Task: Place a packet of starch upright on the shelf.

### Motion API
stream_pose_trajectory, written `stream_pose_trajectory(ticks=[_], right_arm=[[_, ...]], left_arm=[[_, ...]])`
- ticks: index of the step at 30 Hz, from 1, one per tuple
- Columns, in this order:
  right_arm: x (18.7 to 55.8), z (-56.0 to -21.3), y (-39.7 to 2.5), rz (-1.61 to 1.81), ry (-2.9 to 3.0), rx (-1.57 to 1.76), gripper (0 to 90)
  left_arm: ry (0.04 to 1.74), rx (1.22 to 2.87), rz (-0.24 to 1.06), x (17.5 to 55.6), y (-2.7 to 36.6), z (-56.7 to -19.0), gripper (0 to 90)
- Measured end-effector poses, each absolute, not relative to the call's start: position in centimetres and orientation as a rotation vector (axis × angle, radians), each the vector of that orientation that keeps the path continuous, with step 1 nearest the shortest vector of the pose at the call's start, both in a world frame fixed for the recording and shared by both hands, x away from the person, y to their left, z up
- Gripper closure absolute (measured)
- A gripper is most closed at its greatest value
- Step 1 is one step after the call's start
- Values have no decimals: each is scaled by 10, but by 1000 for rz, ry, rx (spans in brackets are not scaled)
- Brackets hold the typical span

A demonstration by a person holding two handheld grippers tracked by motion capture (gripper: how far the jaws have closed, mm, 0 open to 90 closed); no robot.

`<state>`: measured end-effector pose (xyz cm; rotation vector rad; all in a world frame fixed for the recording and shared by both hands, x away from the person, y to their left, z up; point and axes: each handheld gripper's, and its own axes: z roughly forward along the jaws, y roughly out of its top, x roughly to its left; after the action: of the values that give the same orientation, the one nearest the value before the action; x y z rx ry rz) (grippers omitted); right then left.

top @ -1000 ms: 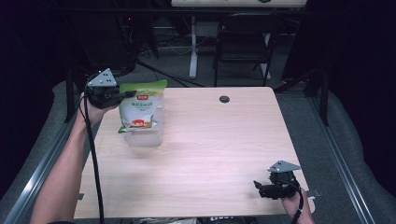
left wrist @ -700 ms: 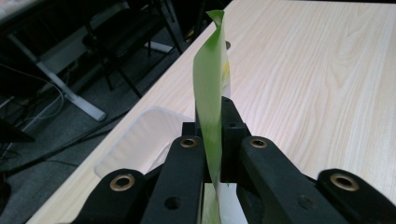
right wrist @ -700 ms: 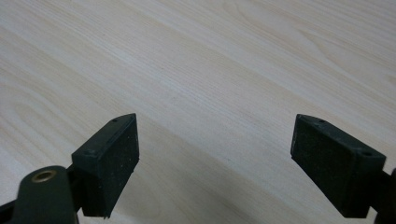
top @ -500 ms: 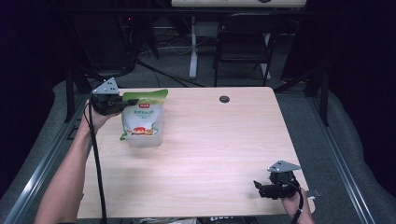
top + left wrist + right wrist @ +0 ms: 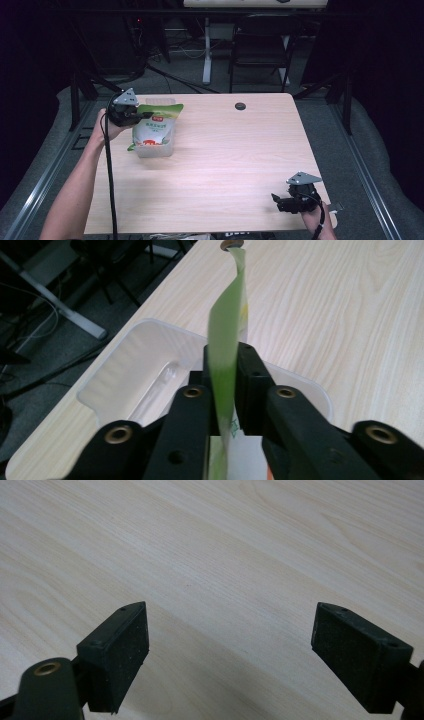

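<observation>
The left tongs (image 5: 134, 116) are clamped narrow on the green top edge of a snack bag (image 5: 153, 131), which hangs into a clear plastic container (image 5: 156, 149) near the far left corner of the table (image 5: 225, 165). In the left gripper view the bag's edge (image 5: 226, 340) stands upright between the jaws, above the container (image 5: 130, 370). The right tongs (image 5: 287, 202) gape wide over bare wood at the near right edge, holding nothing. Broad open table lies between the two.

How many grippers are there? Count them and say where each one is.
2. The left gripper is at the table's far left, shut on the green pouch over the tub. The right gripper is at the near right, open.
</observation>
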<state>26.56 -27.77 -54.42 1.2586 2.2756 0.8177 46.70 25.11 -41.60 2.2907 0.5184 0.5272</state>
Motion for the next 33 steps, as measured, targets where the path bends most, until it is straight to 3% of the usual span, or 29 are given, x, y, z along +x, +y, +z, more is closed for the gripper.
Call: stream_pose_trajectory(ticks=[9,13,19,25,33], right_arm=[[266,-544,-278,813,2276,1259,146],[266,-545,-277,815,2272,1262,146],[266,-544,-279,815,2277,1263,146],[265,-545,-279,818,2275,1263,146],[265,-544,-279,815,2272,1263,146]], left_arm=[[554,2321,507,481,233,-404,623],[544,2355,525,485,220,-403,609],[515,2477,600,486,200,-405,703],[490,2493,641,483,200,-402,875],[395,2483,634,474,212,-395,900]])
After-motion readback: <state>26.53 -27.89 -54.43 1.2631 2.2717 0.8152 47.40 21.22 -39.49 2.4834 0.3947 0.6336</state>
